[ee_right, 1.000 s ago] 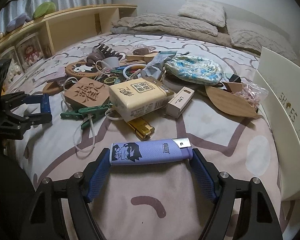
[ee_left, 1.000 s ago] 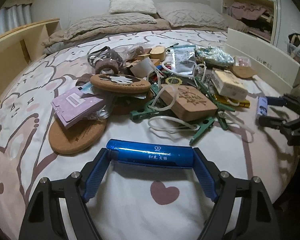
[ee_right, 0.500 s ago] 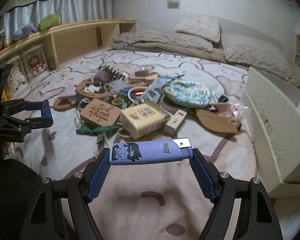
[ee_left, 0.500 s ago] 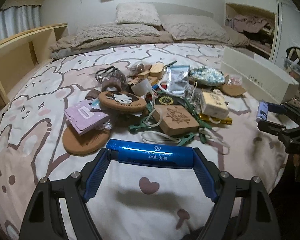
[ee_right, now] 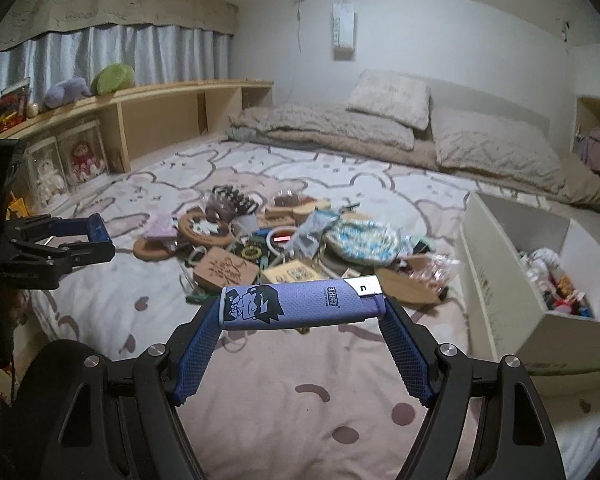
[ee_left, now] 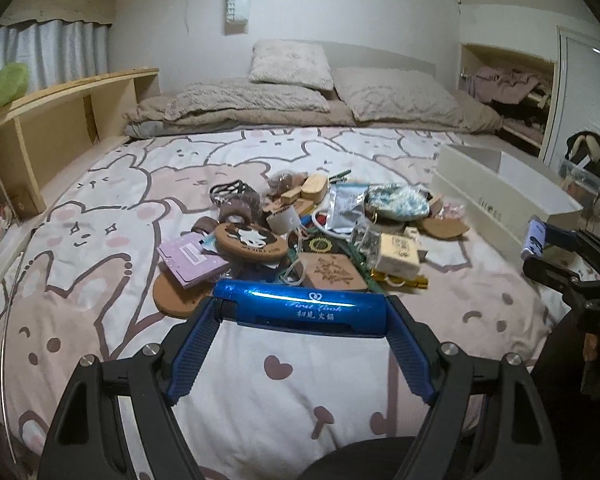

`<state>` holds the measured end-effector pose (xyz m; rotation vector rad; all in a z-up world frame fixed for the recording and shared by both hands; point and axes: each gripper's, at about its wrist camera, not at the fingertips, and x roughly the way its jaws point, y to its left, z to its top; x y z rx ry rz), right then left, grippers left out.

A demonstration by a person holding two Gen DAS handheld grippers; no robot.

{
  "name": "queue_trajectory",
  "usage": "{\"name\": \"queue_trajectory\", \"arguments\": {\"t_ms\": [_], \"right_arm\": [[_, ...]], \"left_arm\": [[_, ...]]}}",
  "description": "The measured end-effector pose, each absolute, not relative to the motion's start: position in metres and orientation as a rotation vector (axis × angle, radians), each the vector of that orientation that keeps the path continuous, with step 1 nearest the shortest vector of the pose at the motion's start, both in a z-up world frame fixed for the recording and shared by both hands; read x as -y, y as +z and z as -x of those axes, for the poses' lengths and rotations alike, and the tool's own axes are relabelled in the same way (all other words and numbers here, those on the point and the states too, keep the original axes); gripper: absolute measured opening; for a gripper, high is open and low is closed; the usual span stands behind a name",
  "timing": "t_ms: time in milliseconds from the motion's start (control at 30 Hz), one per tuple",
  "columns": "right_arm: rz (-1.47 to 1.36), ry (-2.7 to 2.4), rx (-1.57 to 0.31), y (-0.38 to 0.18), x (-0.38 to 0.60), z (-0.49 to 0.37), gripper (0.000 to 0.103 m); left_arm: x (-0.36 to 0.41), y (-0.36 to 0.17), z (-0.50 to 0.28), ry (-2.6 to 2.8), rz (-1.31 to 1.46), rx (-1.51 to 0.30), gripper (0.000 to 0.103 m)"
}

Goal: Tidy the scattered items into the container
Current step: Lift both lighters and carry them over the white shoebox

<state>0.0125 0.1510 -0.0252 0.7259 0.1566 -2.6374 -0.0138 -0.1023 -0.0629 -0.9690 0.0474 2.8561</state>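
My left gripper (ee_left: 300,312) is shut on a shiny blue tube (ee_left: 300,306), held crosswise well above the bed. My right gripper (ee_right: 304,308) is shut on a purple lighter (ee_right: 296,304) with a cartoon face, also held high. A heap of scattered items (ee_left: 300,228) lies in the middle of the bed: cork coasters, a wooden block, a cream box, a floral pouch (ee_right: 360,240). The white box container (ee_right: 512,276) stands at the right edge of the bed with several things inside; it also shows in the left wrist view (ee_left: 504,196).
Pillows and a folded blanket (ee_left: 300,100) lie at the head of the bed. A wooden shelf (ee_right: 160,116) with toys runs along the left side. The other gripper shows at each view's edge: the right gripper (ee_left: 560,256), the left gripper (ee_right: 60,248).
Both grippers have risen and pulled back from the heap, each still holding its item. The inside of the white box has come into the right wrist view.
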Motion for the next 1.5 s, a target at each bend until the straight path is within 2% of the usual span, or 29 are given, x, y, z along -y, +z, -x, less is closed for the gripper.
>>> {"name": "queue_trajectory", "arguments": {"t_ms": [700,933,1500], "right_arm": [[-0.507,-2.681,-0.167,0.052,-0.157,-0.080,0.080],[-0.510,-2.678,-0.044,0.066,-0.176,-0.069,0.080],[-0.433,-2.814,0.052,0.098,-0.244,-0.008,0.080]], "left_arm": [[0.070,0.016,-0.024,2.885,0.706,-0.014,0.082],[0.058,0.032,-0.016,2.883,0.662,0.009,0.082],[-0.016,0.077,0.052,2.759,0.527,0.052,0.082]]}}
